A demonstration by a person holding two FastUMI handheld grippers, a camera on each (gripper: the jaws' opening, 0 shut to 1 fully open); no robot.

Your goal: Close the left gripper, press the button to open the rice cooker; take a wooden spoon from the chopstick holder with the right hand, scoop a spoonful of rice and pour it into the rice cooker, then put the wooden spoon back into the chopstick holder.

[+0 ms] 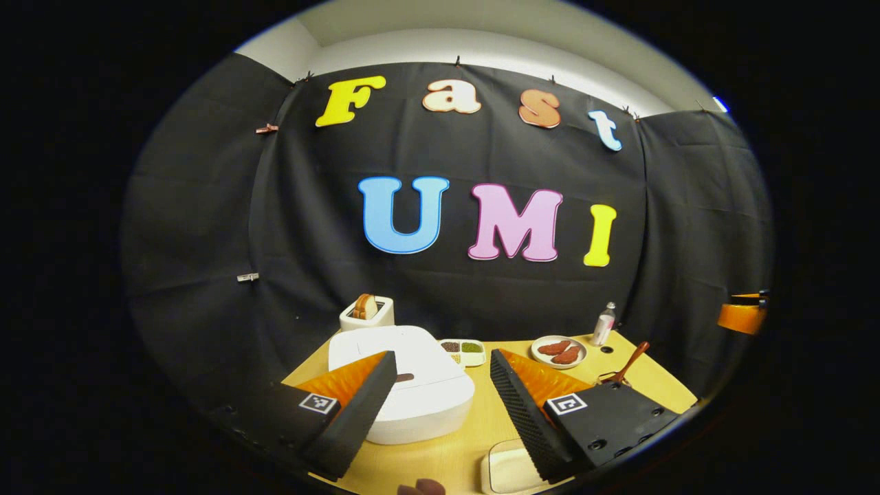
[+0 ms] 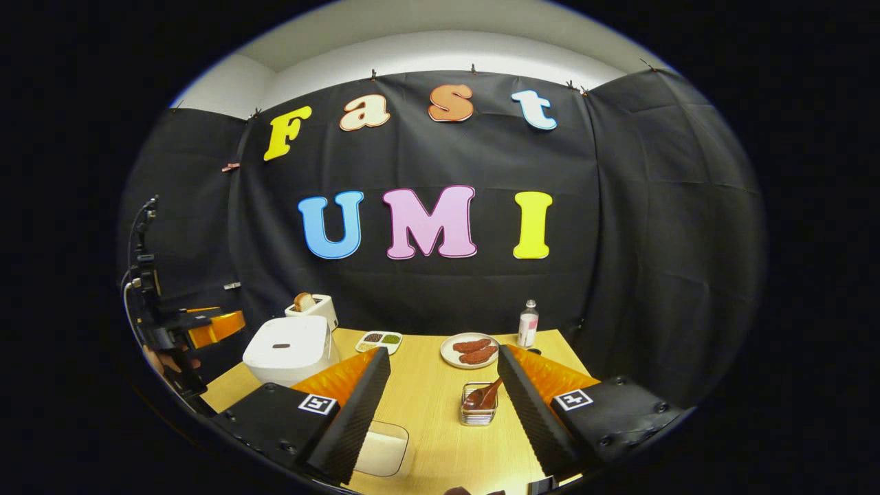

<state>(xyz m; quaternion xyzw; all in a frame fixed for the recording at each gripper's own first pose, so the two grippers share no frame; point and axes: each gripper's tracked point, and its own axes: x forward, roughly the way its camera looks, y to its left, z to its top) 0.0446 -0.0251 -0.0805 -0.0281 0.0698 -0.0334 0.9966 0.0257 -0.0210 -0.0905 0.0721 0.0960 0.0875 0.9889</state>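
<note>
Left gripper [image 1: 443, 375] held with fingers spread wide above closed white rice cooker [image 1: 405, 385] on wooden table [image 1: 474, 426]. Right gripper [image 2: 443, 375] likewise spread, empty, over wire chopstick holder [image 2: 478, 410] containing wooden spoon [image 2: 483, 395].

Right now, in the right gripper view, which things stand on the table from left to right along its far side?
Toaster → rice cooker → divided dish → plate of sausages → bottle.
</note>
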